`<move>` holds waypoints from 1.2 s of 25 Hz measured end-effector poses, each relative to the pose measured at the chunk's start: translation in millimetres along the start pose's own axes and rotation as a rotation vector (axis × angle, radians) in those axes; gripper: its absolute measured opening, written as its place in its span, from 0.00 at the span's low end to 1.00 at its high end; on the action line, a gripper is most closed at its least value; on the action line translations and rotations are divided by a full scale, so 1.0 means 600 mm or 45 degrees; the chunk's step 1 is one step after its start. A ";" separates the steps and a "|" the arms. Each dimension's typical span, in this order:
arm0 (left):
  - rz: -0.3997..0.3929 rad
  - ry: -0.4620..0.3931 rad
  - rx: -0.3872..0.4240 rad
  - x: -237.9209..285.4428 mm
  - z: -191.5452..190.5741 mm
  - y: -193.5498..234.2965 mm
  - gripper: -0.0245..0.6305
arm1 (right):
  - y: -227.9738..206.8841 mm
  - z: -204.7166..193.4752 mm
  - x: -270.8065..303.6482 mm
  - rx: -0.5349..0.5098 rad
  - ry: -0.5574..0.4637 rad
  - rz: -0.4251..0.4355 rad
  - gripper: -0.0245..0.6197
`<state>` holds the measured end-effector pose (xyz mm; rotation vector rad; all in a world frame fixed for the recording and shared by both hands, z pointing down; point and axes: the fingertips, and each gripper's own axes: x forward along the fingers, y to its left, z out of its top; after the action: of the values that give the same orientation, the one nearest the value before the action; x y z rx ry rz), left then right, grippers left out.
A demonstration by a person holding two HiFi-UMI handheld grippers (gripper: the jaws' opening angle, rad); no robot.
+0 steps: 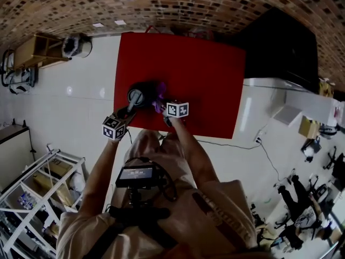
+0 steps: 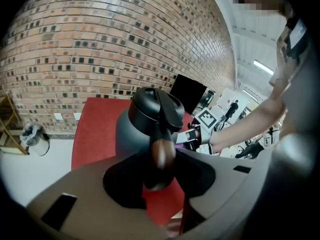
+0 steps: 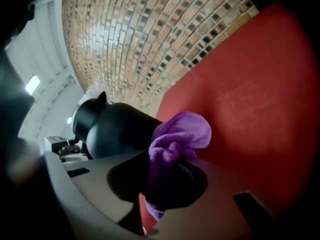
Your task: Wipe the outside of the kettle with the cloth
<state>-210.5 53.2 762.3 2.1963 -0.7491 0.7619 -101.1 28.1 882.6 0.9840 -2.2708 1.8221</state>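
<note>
The kettle (image 3: 115, 129) stands near-left on the red table (image 1: 205, 80), its handle (image 2: 162, 151) pinched in the left gripper (image 2: 159, 176) — the right gripper (image 3: 167, 176), clamped on the purple cloth (image 3: 177, 134), hangs just right of its body, so the wipe likely goes leftward.

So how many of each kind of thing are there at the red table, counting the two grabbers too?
kettle, black: 1
cloth, purple: 1
grippers: 2, the left gripper on the kettle's handle and the right gripper holding the cloth
Total: 4
</note>
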 end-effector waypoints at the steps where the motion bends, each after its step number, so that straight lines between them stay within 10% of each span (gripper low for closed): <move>1: 0.005 -0.012 -0.018 0.002 0.001 0.000 0.26 | -0.020 -0.010 0.012 0.045 0.045 -0.034 0.17; 5: 0.008 -0.029 -0.051 0.006 0.000 0.001 0.27 | -0.036 -0.019 0.011 0.038 0.172 -0.108 0.17; 9: 0.000 -0.014 -0.046 0.003 -0.001 -0.005 0.27 | 0.103 0.051 -0.097 -0.129 -0.090 0.246 0.17; 12: -0.006 -0.018 -0.041 0.000 0.002 -0.003 0.27 | 0.225 0.051 -0.124 -0.368 0.010 0.434 0.17; 18: -0.014 0.010 -0.025 0.000 -0.005 0.001 0.24 | 0.180 -0.031 -0.020 -0.400 0.348 0.396 0.17; 25: -0.131 0.056 0.082 0.041 -0.005 -0.065 0.22 | -0.024 -0.079 0.048 -0.137 0.476 -0.117 0.16; 30: -0.138 0.012 -0.032 0.037 0.001 -0.074 0.21 | 0.132 -0.057 -0.040 -0.216 0.352 0.352 0.17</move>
<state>-165.0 73.1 758.8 2.1899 -0.6263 0.7038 -133.7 76.3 815.0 0.3805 -2.4246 1.6914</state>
